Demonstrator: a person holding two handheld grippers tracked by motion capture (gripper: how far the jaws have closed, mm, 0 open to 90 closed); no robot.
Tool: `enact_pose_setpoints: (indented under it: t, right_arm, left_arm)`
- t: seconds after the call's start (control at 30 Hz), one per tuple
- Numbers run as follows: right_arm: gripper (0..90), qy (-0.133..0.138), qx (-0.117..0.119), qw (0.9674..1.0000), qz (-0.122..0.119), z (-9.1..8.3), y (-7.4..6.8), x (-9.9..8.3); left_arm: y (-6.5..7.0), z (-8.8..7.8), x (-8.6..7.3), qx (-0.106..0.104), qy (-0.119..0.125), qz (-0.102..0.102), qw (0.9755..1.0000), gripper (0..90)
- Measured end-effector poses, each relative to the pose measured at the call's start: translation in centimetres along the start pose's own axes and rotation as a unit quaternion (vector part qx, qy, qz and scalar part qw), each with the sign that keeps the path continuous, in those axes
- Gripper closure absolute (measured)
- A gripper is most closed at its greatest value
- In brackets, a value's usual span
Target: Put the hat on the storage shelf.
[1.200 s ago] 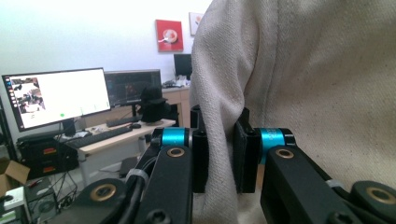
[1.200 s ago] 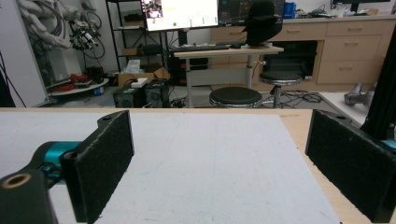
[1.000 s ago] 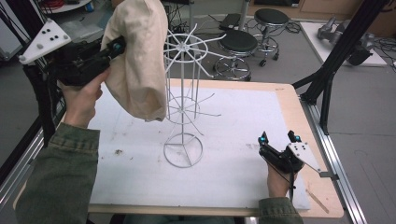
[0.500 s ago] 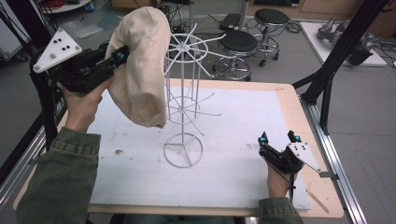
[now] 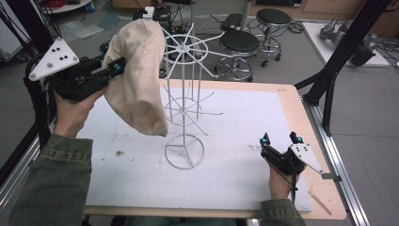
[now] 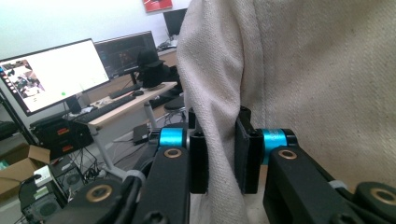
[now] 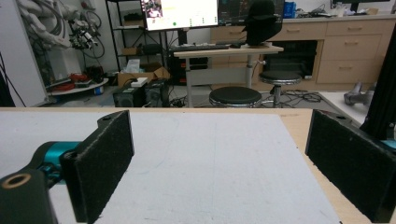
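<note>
Soft, floppy cloth bag (image 5: 139, 77) up high at the left, beside the white wire rack (image 5: 186, 101). Pinched tight at a fold by the left gripper (image 6: 219, 156). Right gripper (image 5: 278, 140) wide open, empty, low on the bench (image 5: 235, 155) at the near right.

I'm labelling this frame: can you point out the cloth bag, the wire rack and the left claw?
cloth bag (image 5: 139, 80), high view, middle of the hanging fabric.
wire rack (image 5: 184, 151), high view, round base ring.
left claw (image 6: 219, 156), left gripper view, between the pads, on the pinched cloth.

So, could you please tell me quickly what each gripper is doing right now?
Left gripper: shut on the cloth.
Right gripper: open, holding nothing.
</note>
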State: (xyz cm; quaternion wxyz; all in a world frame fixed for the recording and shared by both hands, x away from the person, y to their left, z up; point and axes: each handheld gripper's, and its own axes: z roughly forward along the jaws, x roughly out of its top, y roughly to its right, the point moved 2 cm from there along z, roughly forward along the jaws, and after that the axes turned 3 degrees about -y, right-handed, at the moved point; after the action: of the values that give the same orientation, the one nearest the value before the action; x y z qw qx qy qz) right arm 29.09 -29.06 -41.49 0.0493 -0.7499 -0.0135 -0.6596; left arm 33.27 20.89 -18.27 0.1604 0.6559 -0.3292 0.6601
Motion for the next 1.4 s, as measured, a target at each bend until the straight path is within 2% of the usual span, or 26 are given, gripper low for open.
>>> enact_pose_setpoints:
  t: [0.17,0.23,0.37,0.63,0.77,0.97,1.4]
  right_arm:
    - [7.0,0.000,0.000,1.0000,0.004,0.0,0.0,0.0]
    - [7.0,-0.001,0.000,1.0000,0.004,0.0,0.0,0.0]
    - [7.0,0.000,-0.001,1.0000,0.003,-0.1,0.1,0.0]
    - [7.0,-0.001,0.000,1.0000,0.004,-0.1,0.0,0.0]
    - [7.0,-0.001,-0.001,1.0000,0.004,-0.1,0.0,0.0]
    - [7.0,-0.001,-0.002,1.0000,0.004,-0.1,0.0,0.0]
    - [7.0,0.000,-0.003,1.0000,0.003,-0.1,0.0,0.0]
  left_arm:
    - [0.1,0.4,0.0,-0.006,-0.002,-0.013,0.9999,61.2]
    - [0.1,0.4,0.0,-0.008,0.000,-0.016,0.9998,59.7]
    - [-0.2,0.2,-0.1,-0.013,0.014,-0.029,0.9994,44.5]
    - [-0.8,-0.7,-0.7,-0.010,0.048,-0.058,0.9971,30.5]
    - [-1.1,-1.2,-0.6,-0.003,0.062,-0.066,0.9958,27.4]
    - [-1.3,-1.8,-0.5,-0.009,0.082,-0.080,0.9934,25.1]
    - [-1.7,-3.2,-1.5,0.006,0.086,-0.089,0.9923,24.9]
